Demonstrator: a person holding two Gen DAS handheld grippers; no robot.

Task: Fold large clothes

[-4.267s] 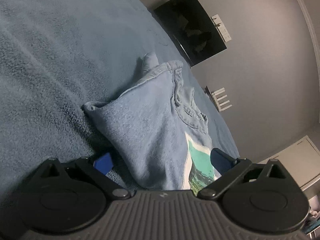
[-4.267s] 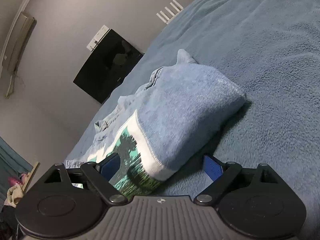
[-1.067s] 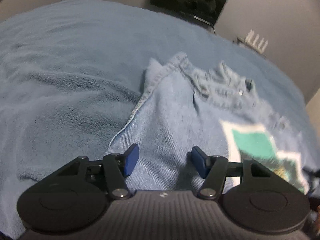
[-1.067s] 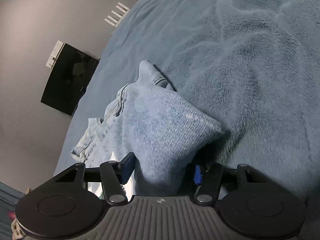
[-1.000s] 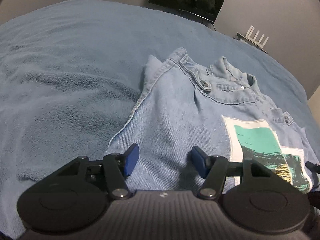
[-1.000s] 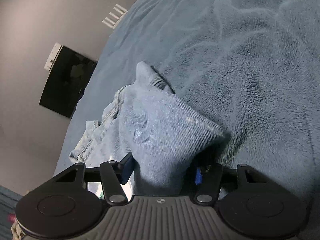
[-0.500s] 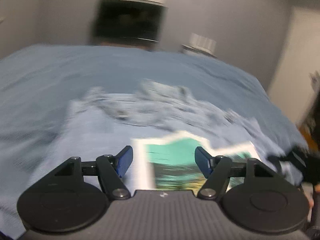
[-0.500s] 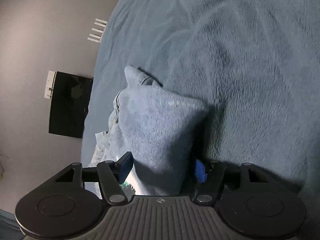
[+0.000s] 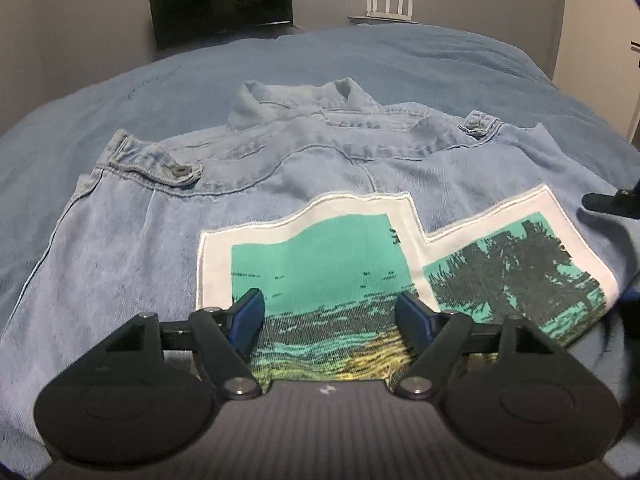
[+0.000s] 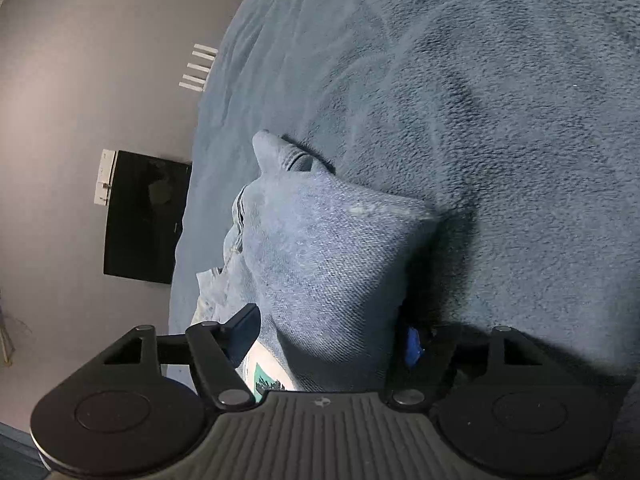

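Note:
A light blue denim jacket [image 9: 312, 168] lies folded on the blue blanket [image 9: 400, 52], back up, with a white, teal and yellow patch [image 9: 332, 264]. My left gripper [image 9: 331, 318] is open above the patch's near edge, holding nothing. My right gripper [image 10: 332, 332] is open around the jacket's right corner [image 10: 332, 256], one finger on top, the other under the fold against the blanket [image 10: 480, 100]. The right gripper's tip [image 9: 612, 202] shows at the right edge of the left wrist view.
A dark screen [image 9: 220, 0] hangs on the grey wall beyond the bed, with a white router [image 9: 390, 2] to its right. A door edge [image 9: 632, 52] stands at far right. The blanket spreads around the jacket.
My left gripper has swung from the jacket's left side to its middle, now over the patch. My right gripper stays at the right corner, tilted further, jaws slightly narrower than 4 s ago.

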